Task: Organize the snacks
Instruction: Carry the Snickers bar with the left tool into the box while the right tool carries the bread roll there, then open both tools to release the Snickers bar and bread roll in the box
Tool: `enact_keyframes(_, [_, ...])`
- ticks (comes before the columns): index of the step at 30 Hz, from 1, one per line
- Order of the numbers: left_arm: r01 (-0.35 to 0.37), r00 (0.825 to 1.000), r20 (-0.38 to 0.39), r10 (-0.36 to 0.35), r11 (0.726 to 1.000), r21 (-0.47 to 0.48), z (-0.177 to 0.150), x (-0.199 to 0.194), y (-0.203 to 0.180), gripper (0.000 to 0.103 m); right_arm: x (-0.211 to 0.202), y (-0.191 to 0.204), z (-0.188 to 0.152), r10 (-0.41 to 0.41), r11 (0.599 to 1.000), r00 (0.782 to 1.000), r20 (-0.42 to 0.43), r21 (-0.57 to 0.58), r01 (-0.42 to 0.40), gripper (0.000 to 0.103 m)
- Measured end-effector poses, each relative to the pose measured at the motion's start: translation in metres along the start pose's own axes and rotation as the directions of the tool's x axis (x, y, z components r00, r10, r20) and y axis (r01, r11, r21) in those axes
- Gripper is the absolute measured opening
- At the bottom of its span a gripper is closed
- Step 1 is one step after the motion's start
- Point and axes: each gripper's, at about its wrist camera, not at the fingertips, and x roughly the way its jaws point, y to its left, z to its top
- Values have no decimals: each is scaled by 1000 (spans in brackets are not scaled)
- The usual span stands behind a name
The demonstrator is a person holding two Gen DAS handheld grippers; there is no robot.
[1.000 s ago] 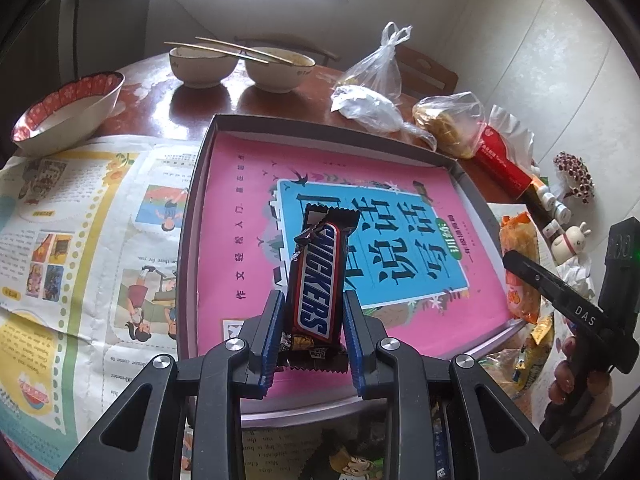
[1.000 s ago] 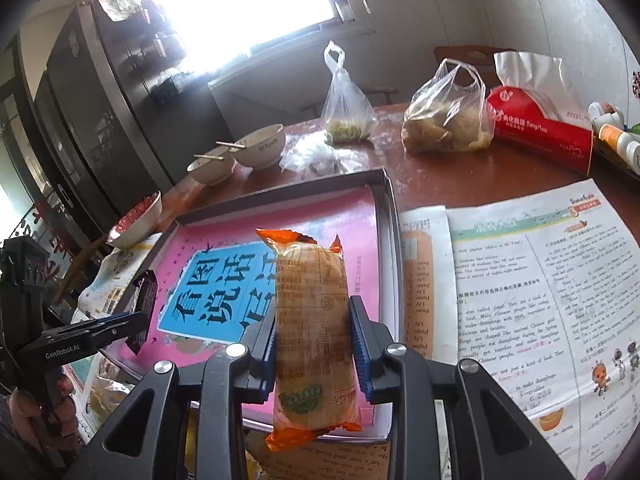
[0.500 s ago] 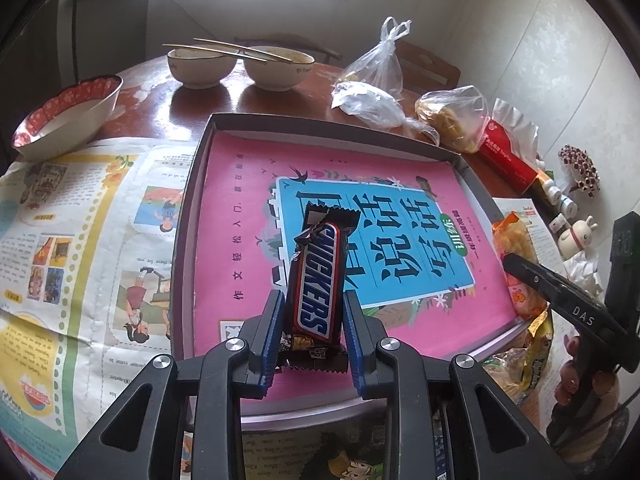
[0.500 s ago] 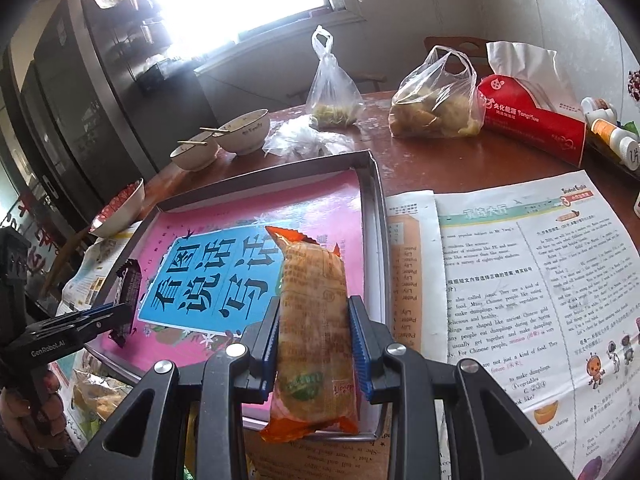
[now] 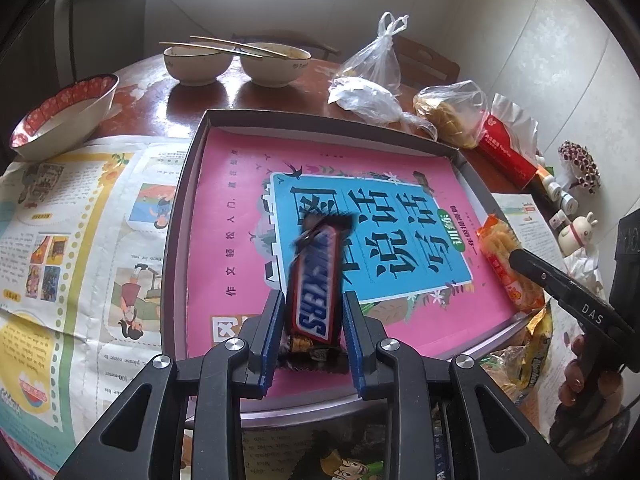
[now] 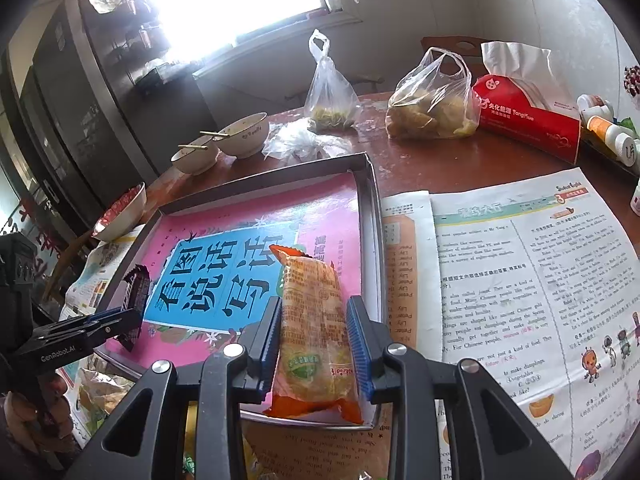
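Note:
My left gripper [image 5: 311, 300] holds a Snickers bar [image 5: 316, 280] between its blue pads, above the near edge of a grey tray [image 5: 182, 208] lined with a pink and blue book cover. The bar looks blurred and tilted. My right gripper [image 6: 314, 308] is shut on an orange snack packet [image 6: 314, 328] over the tray's near right corner [image 6: 370, 216]. Each gripper shows in the other's view: the right one [image 5: 516, 258] with its packet [image 5: 504, 264] at the tray's right edge, the left one [image 6: 132, 316] with the dark bar [image 6: 136, 300] at the tray's left.
Newspaper sheets [image 5: 80, 240] [image 6: 520, 280] lie on both sides of the tray. Two bowls with chopsticks [image 5: 236, 64], a red-rimmed bowl [image 5: 60, 120], plastic bags [image 6: 432, 108], a red tissue pack [image 6: 528, 116] and small bottles [image 6: 608, 132] stand at the table's far side. More snack packets [image 5: 520, 360] lie below the tray's near edge.
Both grippers have moved forward over the tray. The Snickers bar has tipped and blurred between the left pads, which stand slightly wider. The right gripper still grips its packet.

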Motion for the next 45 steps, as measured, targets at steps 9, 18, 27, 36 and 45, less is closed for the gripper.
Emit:
enact_keyframes(9, [-4,1000,13,4,1000,3,1,-9,-1,30,-11,2,1,8,1000,1000,21,-4,-8,37])
enact_keyframes(18, [8,1000,29,-8,1000,-8,0,-19,-1,30,-22,2,1,11,1000,999,47,-6,-11,43])
enact_keyframes(27, [17,999,50,-17,1000,-6,-4,-32,-3,42,-33,8,-1,25,1000,998,64,-19,-24,46])
enact_keyframes(36, [33,997,75,-33,999,4,-9,-50,-7,57,-45,18,-4,40,999,996,80,-39,-37,48])
enact_keyframes(45, [38,994,97,-40,999,18,-15,-68,-10,60,-55,27,-8,52,997,994,92,-61,-46,55])
